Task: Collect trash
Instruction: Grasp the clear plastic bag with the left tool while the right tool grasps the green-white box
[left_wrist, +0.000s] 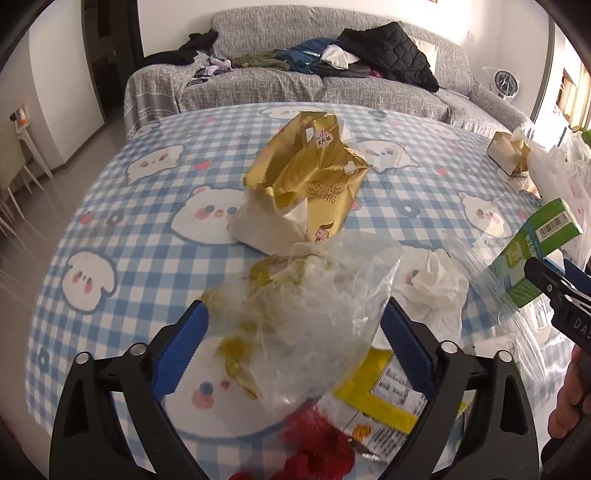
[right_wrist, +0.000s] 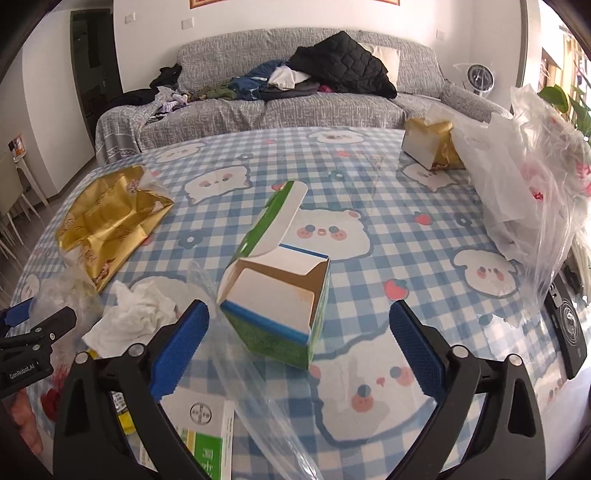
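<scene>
Behind our checked table (right_wrist: 369, 192) stands a grey sofa (right_wrist: 295, 107) heaped with clothes. On the table we see, at twelve o'clock from the left gripper (left_wrist: 295, 332), a gold pack (left_wrist: 306, 177); its jaws stand wide around a clear bag (left_wrist: 314, 306), pads not pressing. Our right gripper (right_wrist: 299, 332) gapes as wide, a green carton (right_wrist: 277, 295) between its fingers, untouched. A crumpled tissue (right_wrist: 136, 317) lies at its ten o'clock.
</scene>
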